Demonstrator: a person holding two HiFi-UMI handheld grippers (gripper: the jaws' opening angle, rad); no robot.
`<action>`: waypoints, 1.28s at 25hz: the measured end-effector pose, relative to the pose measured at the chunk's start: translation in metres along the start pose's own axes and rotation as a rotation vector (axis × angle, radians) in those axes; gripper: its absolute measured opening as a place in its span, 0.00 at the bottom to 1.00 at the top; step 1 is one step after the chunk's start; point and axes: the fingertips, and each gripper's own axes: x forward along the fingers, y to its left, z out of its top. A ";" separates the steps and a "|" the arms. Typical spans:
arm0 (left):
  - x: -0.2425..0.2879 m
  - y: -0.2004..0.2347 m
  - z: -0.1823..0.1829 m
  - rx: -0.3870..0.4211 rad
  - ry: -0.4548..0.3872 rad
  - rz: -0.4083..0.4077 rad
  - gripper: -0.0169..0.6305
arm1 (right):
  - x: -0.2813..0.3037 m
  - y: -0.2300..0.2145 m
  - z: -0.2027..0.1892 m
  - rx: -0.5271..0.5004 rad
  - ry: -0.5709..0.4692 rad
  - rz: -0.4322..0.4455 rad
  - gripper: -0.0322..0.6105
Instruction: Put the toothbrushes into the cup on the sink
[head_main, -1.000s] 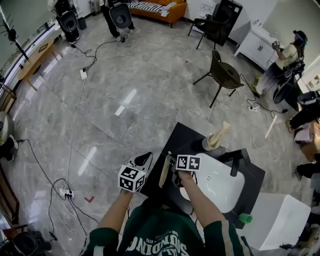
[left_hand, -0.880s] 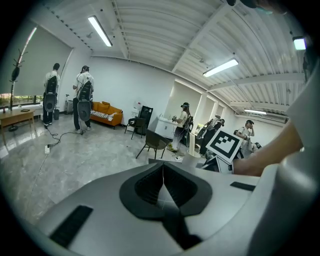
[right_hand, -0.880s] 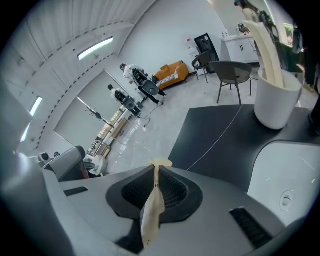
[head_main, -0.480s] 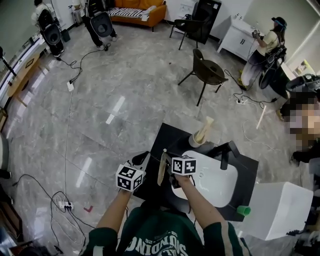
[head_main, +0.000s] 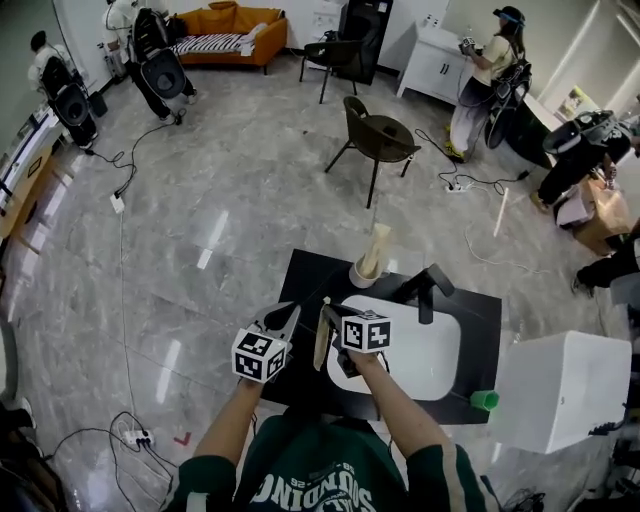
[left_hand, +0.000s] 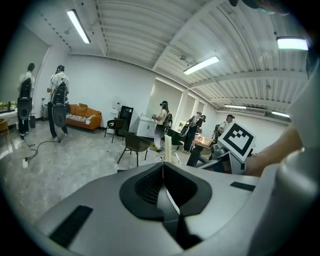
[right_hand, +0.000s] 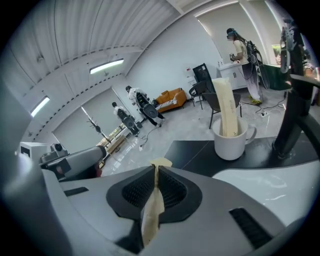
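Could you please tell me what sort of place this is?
Probably a studio or lab, not a bathroom: the sink stands alone on a wide floor with an orange sofa and trailing cables.

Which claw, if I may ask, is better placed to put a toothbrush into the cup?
The right claw: shut on a toothbrush, facing the cup; the left claw is shut, empty.

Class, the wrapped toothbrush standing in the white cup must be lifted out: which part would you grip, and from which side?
Likely best the upper end of the wrapped toothbrush, clear above the rim of the white cup. Come from above, jaws across its flat faces: its lower end sits inside the cup and the black tap stands to one side.
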 end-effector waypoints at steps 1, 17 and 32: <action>0.003 -0.005 0.001 0.006 0.002 -0.011 0.05 | -0.006 -0.004 0.000 0.007 -0.009 -0.006 0.13; 0.060 -0.136 0.015 0.106 0.054 -0.203 0.05 | -0.133 -0.081 -0.009 0.098 -0.140 -0.128 0.13; 0.111 -0.262 0.006 0.178 0.105 -0.367 0.05 | -0.257 -0.160 -0.032 0.164 -0.270 -0.253 0.13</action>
